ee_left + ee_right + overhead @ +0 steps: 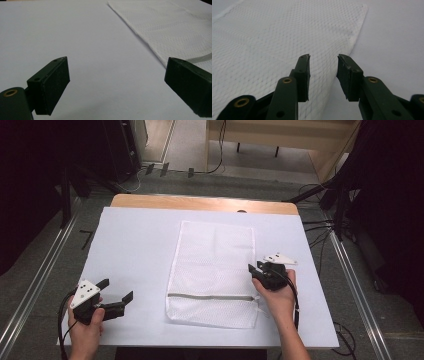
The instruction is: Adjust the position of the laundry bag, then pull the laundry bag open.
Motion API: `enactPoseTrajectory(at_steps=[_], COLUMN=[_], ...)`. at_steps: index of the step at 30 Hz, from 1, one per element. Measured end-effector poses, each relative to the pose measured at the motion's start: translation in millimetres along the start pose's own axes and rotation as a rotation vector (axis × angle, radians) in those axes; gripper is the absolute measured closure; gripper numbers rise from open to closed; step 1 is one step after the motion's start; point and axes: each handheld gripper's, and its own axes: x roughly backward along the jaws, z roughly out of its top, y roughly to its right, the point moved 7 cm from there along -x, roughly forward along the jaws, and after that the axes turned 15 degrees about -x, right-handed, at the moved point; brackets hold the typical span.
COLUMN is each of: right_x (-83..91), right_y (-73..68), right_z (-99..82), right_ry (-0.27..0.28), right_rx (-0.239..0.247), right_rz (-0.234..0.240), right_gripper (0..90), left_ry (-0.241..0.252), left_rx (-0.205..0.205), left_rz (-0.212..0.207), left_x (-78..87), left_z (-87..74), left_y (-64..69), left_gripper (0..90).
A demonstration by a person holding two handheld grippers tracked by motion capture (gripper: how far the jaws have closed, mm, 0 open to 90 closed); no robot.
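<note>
mesh bag (212, 272) flat on table | right gripper (323, 62) part open, empty, over its edge | left gripper (117, 294) wide, empty | zip in high view

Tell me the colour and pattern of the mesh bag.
White, fine net weave on the mesh bag; clearest in the right gripper view.

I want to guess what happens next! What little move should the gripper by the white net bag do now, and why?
Probably ease the right gripper down and close it on the right edge of the white mesh zip bag. Its jaws are apart with nothing between them, hovering over that edge, while the left gripper waits open on the white table cover.
</note>
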Motion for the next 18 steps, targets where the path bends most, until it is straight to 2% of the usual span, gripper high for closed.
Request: enactPoseTrajectory(at_steps=[1,3,5,6,8,10,14,18], right_x=[0.0,9.3,20.6,34.1,41.0,55.0,76.0,90.4], right_y=[0.0,1.5,5.3,10.1,12.0,14.1,11.4,4.2], right_z=[0.0,-4.8,-11.0,-17.9,-21.3,-27.8,-42.5,-68.9], right_ry=[0.0,0.019,0.03,0.056,0.067,0.075,0.075,0.036], right_rx=[0.0,0.004,-0.015,-0.037,-0.049,-0.073,-0.066,-0.095], right_rz=[0.0,0.004,-0.006,-0.025,-0.023,-0.016,-0.006,0.031], right_gripper=[59.5,51.7,47.1,42.8,41.1,38.6,34.1,28.8], left_ry=[0.0,0.002,0.001,0.0,0.0,0.004,-0.002,-0.001], left_rx=[0.0,0.0,-0.003,-0.003,-0.008,-0.011,-0.021,-0.028], left_rz=[-0.001,-0.003,-0.007,-0.007,-0.014,-0.016,-0.022,-0.027], left_x=[0.0,0.0,-0.4,-0.8,-1.2,-1.9,-3.4,-3.1], left_z=[0.0,0.4,0.5,0.7,1.5,2.5,2.6,3.8], left_y=[0.3,0.8,1.4,1.8,2.9,4.1,7.1,9.7], left_gripper=[5.9,5.9,5.9,5.9,5.9,6.0,6.0,5.9])
